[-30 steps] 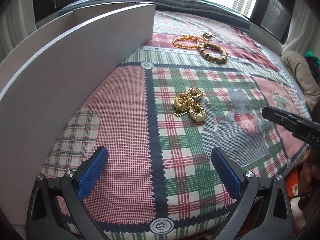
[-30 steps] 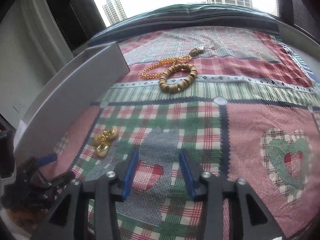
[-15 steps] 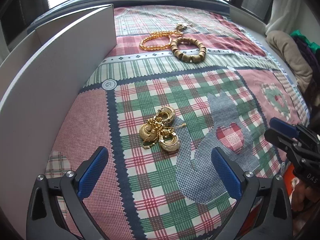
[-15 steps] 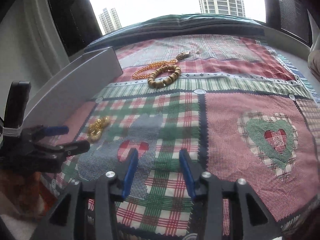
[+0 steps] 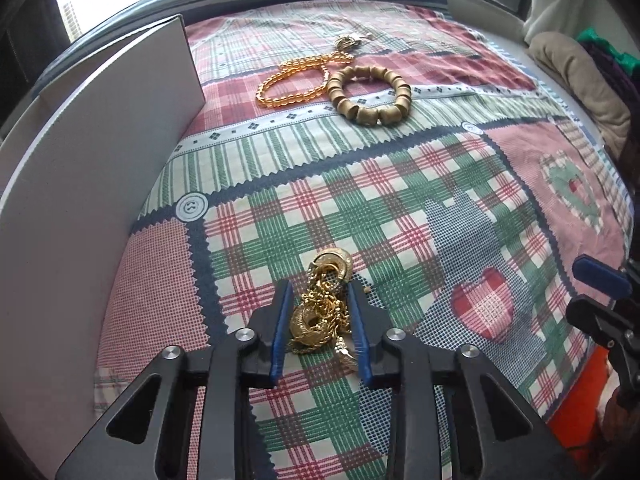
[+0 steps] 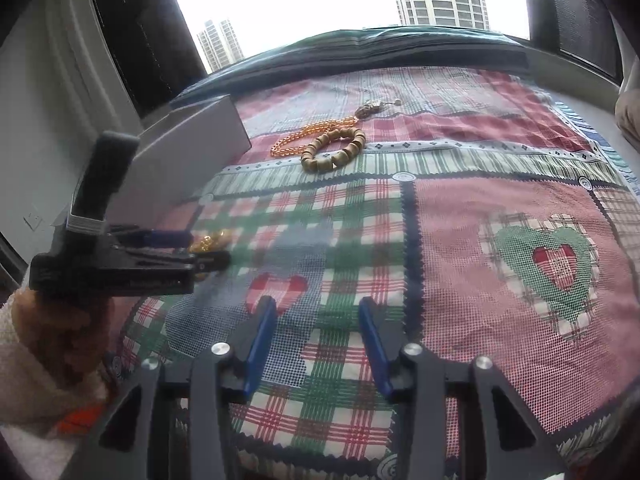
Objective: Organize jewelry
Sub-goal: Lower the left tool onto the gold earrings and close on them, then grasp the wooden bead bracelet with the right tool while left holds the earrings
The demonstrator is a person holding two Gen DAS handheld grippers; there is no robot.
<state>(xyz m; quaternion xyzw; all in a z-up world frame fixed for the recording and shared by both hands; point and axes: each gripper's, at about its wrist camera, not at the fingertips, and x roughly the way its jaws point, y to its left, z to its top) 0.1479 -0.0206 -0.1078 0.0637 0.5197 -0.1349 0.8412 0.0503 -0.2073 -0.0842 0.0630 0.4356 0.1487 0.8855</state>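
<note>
A tangle of gold chain and hoop earrings (image 5: pixel 320 312) lies on the patchwork cloth. My left gripper (image 5: pixel 318 304) is shut on this tangle, its blue pads (image 5: pixel 280 328) pressing both sides. The tangle also shows in the right wrist view (image 6: pixel 210 240), between the left gripper's fingers (image 6: pixel 160 248). Farther back lie a wooden bead bracelet (image 5: pixel 370 94) and an amber bead strand (image 5: pixel 296 80) with a small charm (image 5: pixel 348 41); both show in the right wrist view, bracelet (image 6: pixel 334 150) and strand (image 6: pixel 304 136). My right gripper (image 6: pixel 318 332) is open and empty above the cloth.
A white box (image 5: pixel 92 160) with tall walls stands along the left side of the cloth; it also shows in the right wrist view (image 6: pixel 188 152). The right gripper's tip (image 5: pixel 600 280) shows at the right edge. A beige cushion (image 5: pixel 576 76) lies at the far right.
My left gripper moved forward and down onto the gold tangle and closed from wide open onto it. The right gripper shifted slightly and stayed open.
</note>
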